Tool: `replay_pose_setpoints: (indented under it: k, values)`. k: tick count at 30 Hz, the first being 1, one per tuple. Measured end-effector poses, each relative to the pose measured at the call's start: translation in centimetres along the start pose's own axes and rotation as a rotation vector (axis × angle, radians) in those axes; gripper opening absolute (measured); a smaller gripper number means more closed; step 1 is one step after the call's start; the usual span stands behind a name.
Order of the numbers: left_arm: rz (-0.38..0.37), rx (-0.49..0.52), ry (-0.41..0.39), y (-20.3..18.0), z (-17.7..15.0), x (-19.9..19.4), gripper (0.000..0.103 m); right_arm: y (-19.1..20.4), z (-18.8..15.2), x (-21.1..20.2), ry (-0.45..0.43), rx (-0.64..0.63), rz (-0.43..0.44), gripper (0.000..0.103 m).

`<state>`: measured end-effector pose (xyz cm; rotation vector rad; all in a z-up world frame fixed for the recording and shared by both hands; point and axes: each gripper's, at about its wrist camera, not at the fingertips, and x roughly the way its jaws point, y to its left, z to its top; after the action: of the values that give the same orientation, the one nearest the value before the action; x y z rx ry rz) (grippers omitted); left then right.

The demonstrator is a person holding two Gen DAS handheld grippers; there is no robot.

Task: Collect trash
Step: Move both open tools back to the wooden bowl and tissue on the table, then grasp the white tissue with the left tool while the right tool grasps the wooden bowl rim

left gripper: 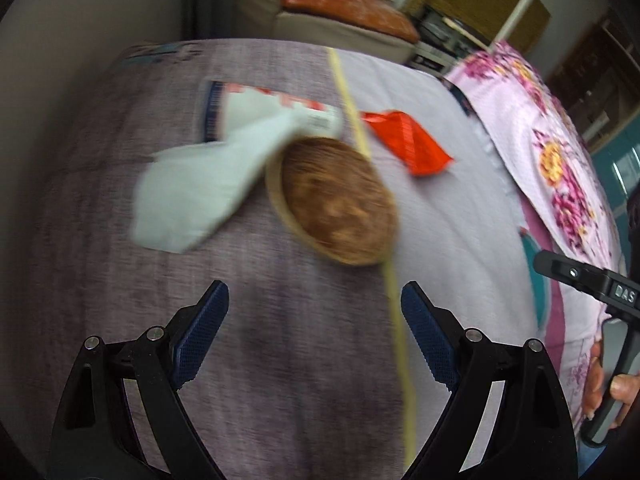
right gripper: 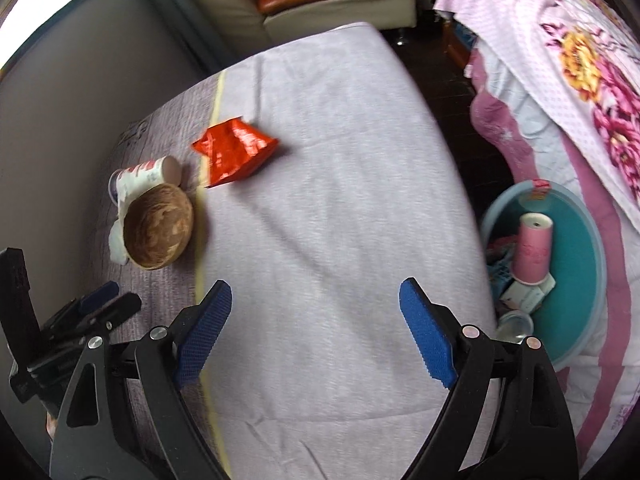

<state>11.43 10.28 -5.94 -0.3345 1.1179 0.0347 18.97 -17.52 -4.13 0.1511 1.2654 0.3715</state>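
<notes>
The blue ribbed pads of the left gripper (left gripper: 315,334) are seen spread wide with nothing between them, above the darker grey-purple part of the cloth-covered surface (left gripper: 280,360). The right gripper (right gripper: 315,332) is likewise held wide and empty, over the lighter lilac part of the same cover, which is divided from the darker part by a thin yellow stripe (left gripper: 394,312).

Beyond the left fingers, a round brown wooden bowl (left gripper: 334,202) is found lying against the stripe. A crumpled white paper tissue (left gripper: 192,196) is touching the bowl's left rim, and a white paper cup with red print (left gripper: 276,110) lies on its side just behind both. A crumpled red foil wrapper (left gripper: 408,140) rests on the lilac part, just across the stripe, nearer the far edge.

Off the right edge of the surface, a teal round plastic basin (right gripper: 576,264) is seen lower down, containing a pink cylindrical cup (right gripper: 534,246) and other scraps. A pink flowered cloth (right gripper: 580,60) is draped beside it.
</notes>
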Motion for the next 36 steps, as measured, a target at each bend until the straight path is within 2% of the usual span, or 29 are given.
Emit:
replay_pose_setpoints:
  k: [6, 10, 11, 12, 14, 16, 18, 20, 22, 24, 27, 34, 36]
  values:
    - [0.067, -0.055, -0.029, 5.8, 1.4, 0.4, 0.088, 4.3, 1.6, 2.8, 0.047, -0.068, 0.032, 0.082]
    - [0.083, 0.018, -0.057, 6.9, 2.1, 0.8, 0.088, 6.8, 2.6, 4.9, 0.067, -0.083, 0.080, 0.081]
    - [0.074, 0.026, -0.054, 7.0, 2.1, 1.0, 0.088, 7.2, 2.7, 5.3, 0.072, -0.085, 0.093, 0.079]
    - [0.063, 0.033, -0.050, 7.1, 2.2, 1.2, 0.088, 7.6, 2.8, 5.7, 0.080, -0.088, 0.104, 0.069]
    - [0.046, 0.042, -0.043, 7.5, 2.5, 1.5, 0.088, 8.3, 3.2, 7.3, 0.113, -0.079, 0.122, 0.055]
    - [0.039, 0.040, -0.040, 8.0, 2.5, 1.9, 0.088, 9.1, 3.5, 8.7, 0.137, -0.068, 0.155, 0.054]
    - [0.030, 0.032, -0.031, 8.3, 2.5, 2.2, 0.088, 9.6, 3.5, 9.4, 0.149, -0.068, 0.169, 0.047]
    - [0.021, 0.027, -0.027, 8.5, 2.4, 2.3, 0.088, 10.4, 3.5, 10.3, 0.150, -0.073, 0.181, 0.046]
    - [0.016, 0.029, -0.028, 8.6, 2.5, 2.3, 0.088, 10.8, 3.3, 11.1, 0.156, -0.072, 0.189, 0.038]
    - [0.013, 0.028, -0.025, 8.5, 2.6, 2.4, 0.088, 11.0, 3.1, 11.6, 0.149, -0.070, 0.191, 0.016]
    - [0.006, 0.037, -0.019, 8.0, 3.0, 2.7, 0.088, 11.0, 2.9, 11.4, 0.129, -0.088, 0.183, 0.006]
    - [0.089, 0.076, -0.020, 6.1, 4.1, 4.4, 0.088, 9.7, 2.4, 9.2, 0.064, -0.126, 0.121, 0.005]
    - [0.093, 0.069, -0.028, 6.0, 4.3, 4.6, 0.088, 9.2, 2.4, 8.7, 0.051, -0.128, 0.108, 0.005]
